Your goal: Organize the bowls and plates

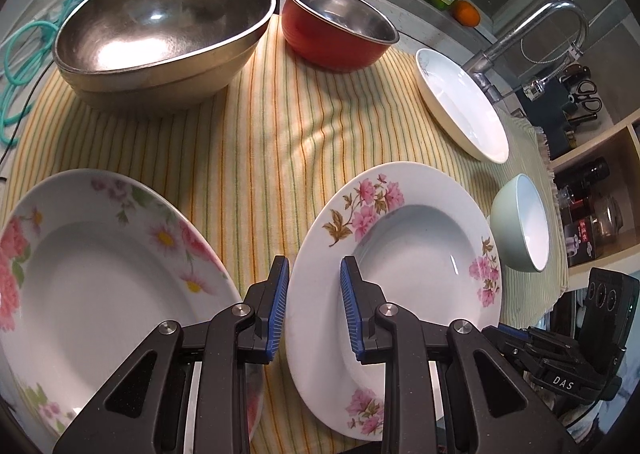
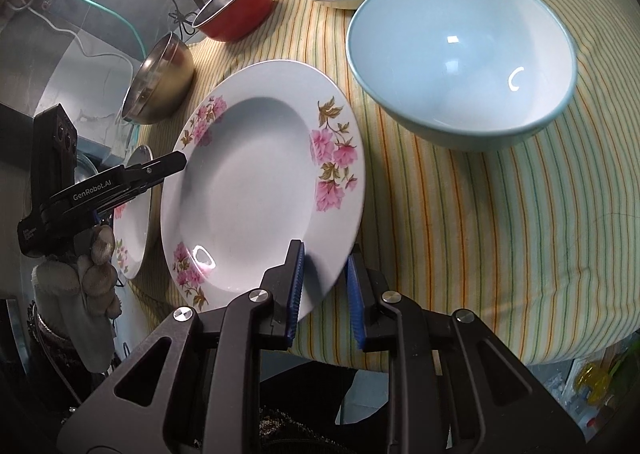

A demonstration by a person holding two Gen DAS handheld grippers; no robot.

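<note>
Cloth [image 1: 260, 158], striped yellow, carries everything. Plate [image 2: 260, 174], white with pink flowers, sits tilted near its front edge, its rim pinched on opposite sides by the left tongs [image 1: 314, 306] and right tongs [image 2: 324, 286], both nearly closed.

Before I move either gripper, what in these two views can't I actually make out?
- Left wrist view: near rim of the pink-flowered plate hidden behind the left gripper.
- Left wrist view: daisy plate cut off by the frame's left edge.
- Right wrist view: whether the right gripper presses the rim; its pads straddle it.
- Right wrist view: steel bowl blurred, its inside unreadable.
</note>
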